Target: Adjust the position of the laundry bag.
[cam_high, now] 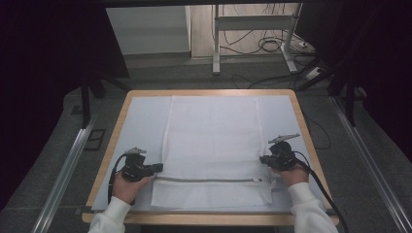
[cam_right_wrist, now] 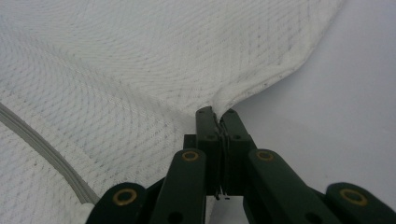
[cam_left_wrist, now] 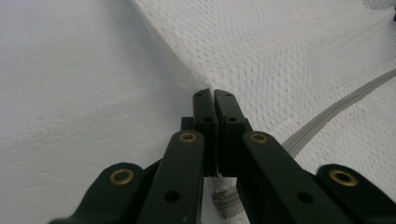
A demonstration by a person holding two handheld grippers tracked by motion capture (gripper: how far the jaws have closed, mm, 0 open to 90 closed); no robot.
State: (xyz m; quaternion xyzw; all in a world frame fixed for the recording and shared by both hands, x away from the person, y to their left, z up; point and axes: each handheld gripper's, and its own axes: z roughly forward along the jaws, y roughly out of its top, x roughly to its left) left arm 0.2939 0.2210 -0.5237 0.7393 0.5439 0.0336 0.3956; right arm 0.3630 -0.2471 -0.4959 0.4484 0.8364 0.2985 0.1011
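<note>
I have the left gripper (cam_left_wrist: 214, 95) and right gripper (cam_right_wrist: 215, 114) each clamped on a side edge of the white mesh bag (cam_high: 214, 141).

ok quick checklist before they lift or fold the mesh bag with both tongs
1. Left tongs shut on the mesh bag's left edge: ok.
2. Right tongs shut on the right edge: ok, fabric pinched.
3. Zipper closed along its length: ok.
4. Bag flat on the white sheet: ok.
5. Both grips level with each other: ok.
6. Depth of fabric in each pinch: cannot tell.
</note>
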